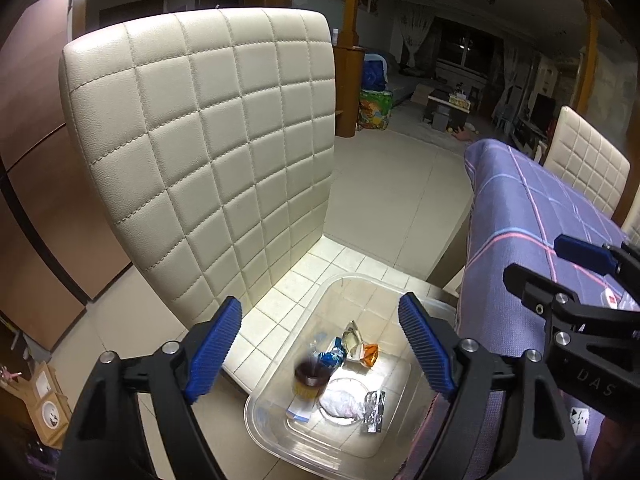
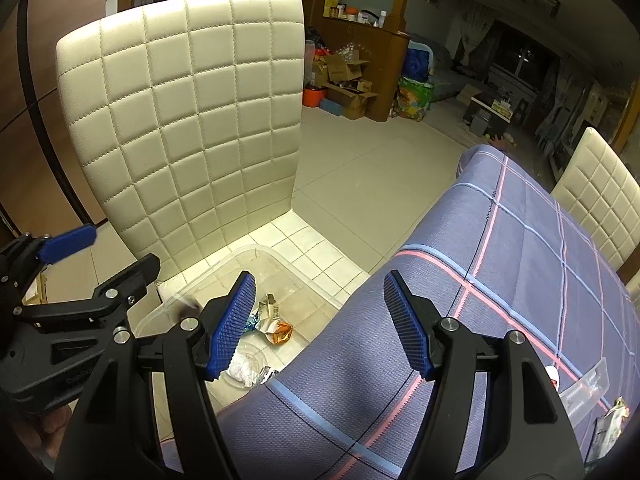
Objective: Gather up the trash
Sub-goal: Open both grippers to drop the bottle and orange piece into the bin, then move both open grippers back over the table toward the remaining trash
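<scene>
A clear plastic bin (image 1: 362, 280) stands on the cream chair's seat, beside the table. In it lie a blue wrapper (image 1: 332, 356), an orange wrapper (image 1: 370, 354), a white crumpled wad (image 1: 344, 402), a silver foil packet (image 1: 374, 412) and a blurred brown-and-yellow cup (image 1: 310, 380). My left gripper (image 1: 320, 312) hangs open above the bin with nothing between its pads. My right gripper (image 2: 320, 292) is open over the table's near edge, also with nothing in it. In the right wrist view the bin (image 2: 240, 256) lies left of the tablecloth. More trash, a clear wrapper (image 2: 588, 388) and a packet (image 2: 612, 420), lies on the table.
The quilted chair back (image 1: 208, 140) rises right behind the bin. A purple checked tablecloth (image 2: 500, 280) covers the table on the right, with a second cream chair (image 2: 604, 200) beyond it. Tiled floor (image 1: 392, 200) lies between the chair and the table, with boxes (image 2: 344, 80) far back.
</scene>
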